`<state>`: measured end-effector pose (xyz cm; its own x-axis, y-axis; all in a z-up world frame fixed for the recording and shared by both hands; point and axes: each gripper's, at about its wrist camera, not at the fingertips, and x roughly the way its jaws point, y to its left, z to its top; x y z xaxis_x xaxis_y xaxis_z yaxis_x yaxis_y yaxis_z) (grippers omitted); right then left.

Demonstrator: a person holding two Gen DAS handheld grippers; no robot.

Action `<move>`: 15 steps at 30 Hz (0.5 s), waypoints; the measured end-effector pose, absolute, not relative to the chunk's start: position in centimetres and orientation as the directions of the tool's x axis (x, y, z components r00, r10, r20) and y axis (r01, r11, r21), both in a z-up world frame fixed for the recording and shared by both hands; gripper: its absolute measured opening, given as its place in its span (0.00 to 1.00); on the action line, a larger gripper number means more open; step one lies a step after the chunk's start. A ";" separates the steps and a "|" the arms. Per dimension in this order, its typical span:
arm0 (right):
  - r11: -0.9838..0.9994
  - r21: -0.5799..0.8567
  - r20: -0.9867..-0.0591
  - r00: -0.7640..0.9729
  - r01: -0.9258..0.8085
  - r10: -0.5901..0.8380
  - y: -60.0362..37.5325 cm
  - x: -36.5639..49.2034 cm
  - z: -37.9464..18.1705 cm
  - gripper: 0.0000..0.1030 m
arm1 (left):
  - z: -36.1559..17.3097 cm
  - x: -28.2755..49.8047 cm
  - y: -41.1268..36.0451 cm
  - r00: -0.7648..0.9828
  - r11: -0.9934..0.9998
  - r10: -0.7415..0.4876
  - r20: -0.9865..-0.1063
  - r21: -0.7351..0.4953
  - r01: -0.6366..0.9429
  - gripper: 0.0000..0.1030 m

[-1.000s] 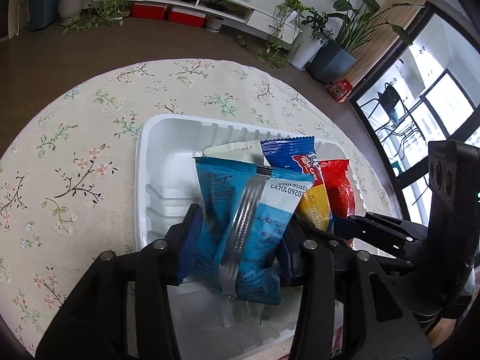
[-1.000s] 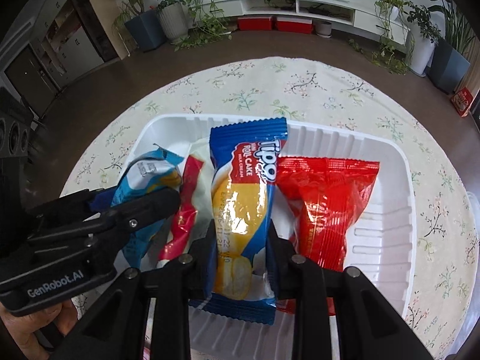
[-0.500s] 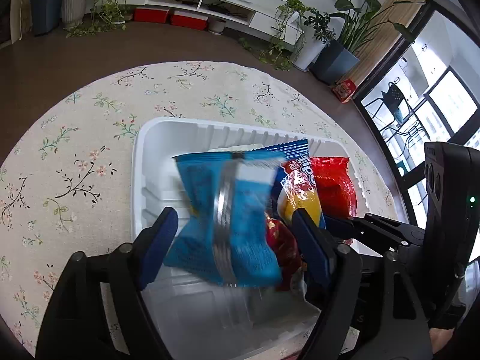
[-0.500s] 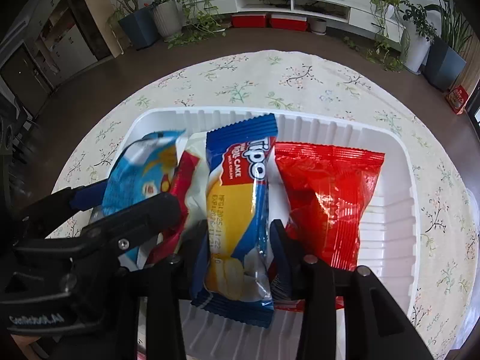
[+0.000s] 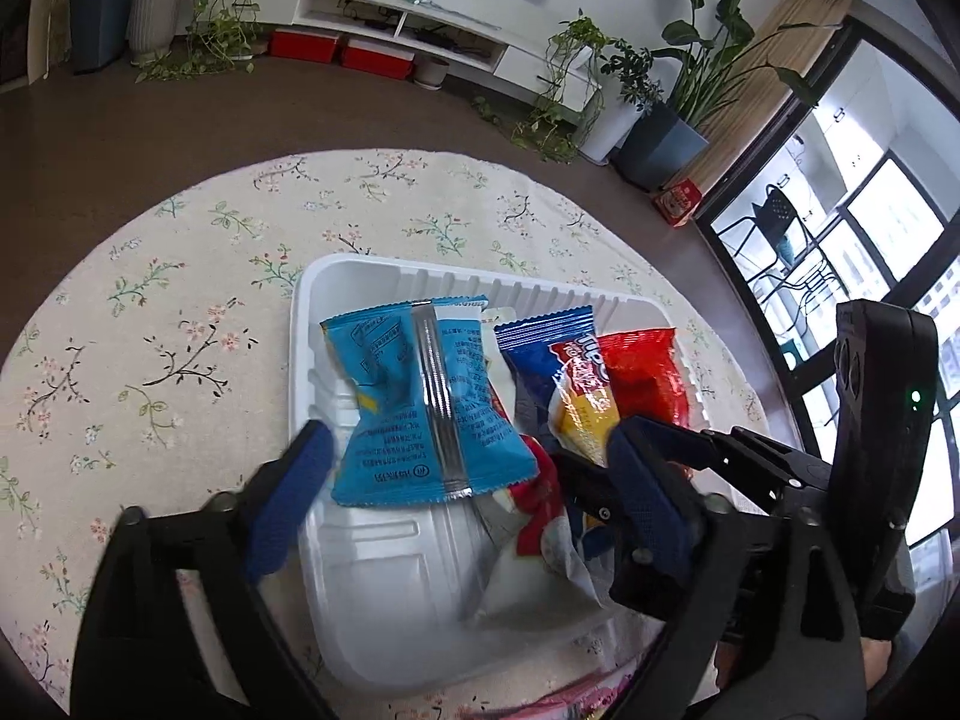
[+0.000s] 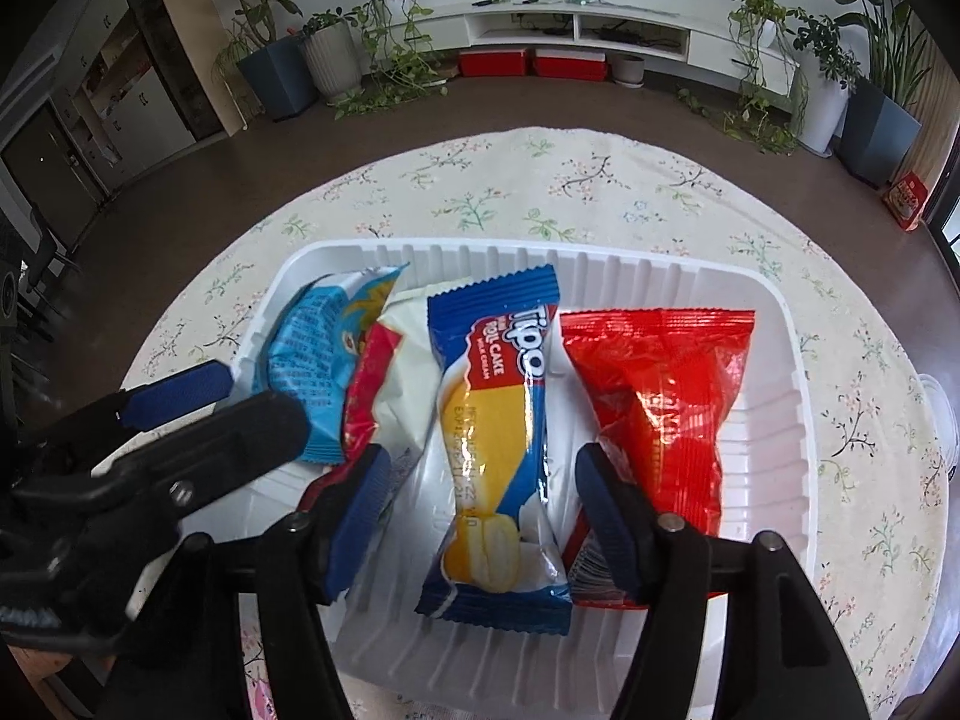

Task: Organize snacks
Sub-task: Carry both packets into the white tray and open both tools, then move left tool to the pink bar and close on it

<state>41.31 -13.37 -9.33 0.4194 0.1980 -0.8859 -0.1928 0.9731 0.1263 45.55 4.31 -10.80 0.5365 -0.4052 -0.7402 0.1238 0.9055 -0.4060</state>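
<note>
The white tray [image 6: 774, 312] sits on a round table with a floral tablecloth [image 6: 600, 180]. It holds four snack packets, lying side by side with their long axes running from the near rim toward the far rim.

From left to right in the right wrist view:
1. One light-blue packet [image 6: 312, 354], back seam up in the left wrist view [image 5: 420, 402], tilted against its neighbour.
2. One white-and-red packet [image 6: 396, 384], partly covered.
3. One blue roll-cake packet [image 6: 498, 438] (brand end toward the far rim).
4. One red packet [image 6: 654, 396].

The left gripper [image 5: 468, 480] has just been opening; its jaws stand wide and released, the light-blue packet lying between them untouched. The right gripper [image 6: 480, 486] has also just been opening; its pads [image 6: 600, 498] flank the roll-cake packet without pressing it.
</note>
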 end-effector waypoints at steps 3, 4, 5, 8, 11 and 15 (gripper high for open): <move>0.972 0.135 -0.869 0.448 -0.194 0.211 -13.8 40.5 -8.1 0.72 | -9.6 43.7 5.0 0.567 0.910 -0.396 -0.722 -0.389 0.141 1.00; 0.971 0.144 -0.862 0.459 -0.192 0.218 -14.0 40.2 -7.6 0.73 | -9.0 43.2 4.9 0.576 0.912 -0.394 -0.716 -0.384 0.146 1.00; 0.970 0.151 -0.854 0.469 -0.190 0.225 -14.2 39.9 -7.1 0.73 | -8.4 42.5 5.0 0.588 0.914 -0.391 -0.708 -0.374 0.156 1.00; 0.969 0.147 -0.830 0.508 -0.196 0.229 -14.5 38.5 -5.4 0.76 | -6.6 40.1 5.0 0.638 0.928 -0.365 -0.678 -0.320 0.191 1.00; 0.968 0.154 -0.804 0.544 -0.198 0.239 -15.1 37.1 -3.9 0.77 | -5.3 37.7 5.2 0.675 0.940 -0.337 -0.656 -0.270 0.207 1.00; 0.970 0.143 -0.779 0.582 -0.195 0.232 -16.2 35.1 -2.2 0.78 | -4.4 34.5 6.0 0.697 0.943 -0.326 -0.638 -0.268 0.196 1.00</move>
<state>35.05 -16.15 -2.19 0.5825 0.2322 -0.7790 -0.1950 0.9703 0.1433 34.46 5.95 -4.41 0.6972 -0.3264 -0.6383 0.1959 0.9432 -0.2684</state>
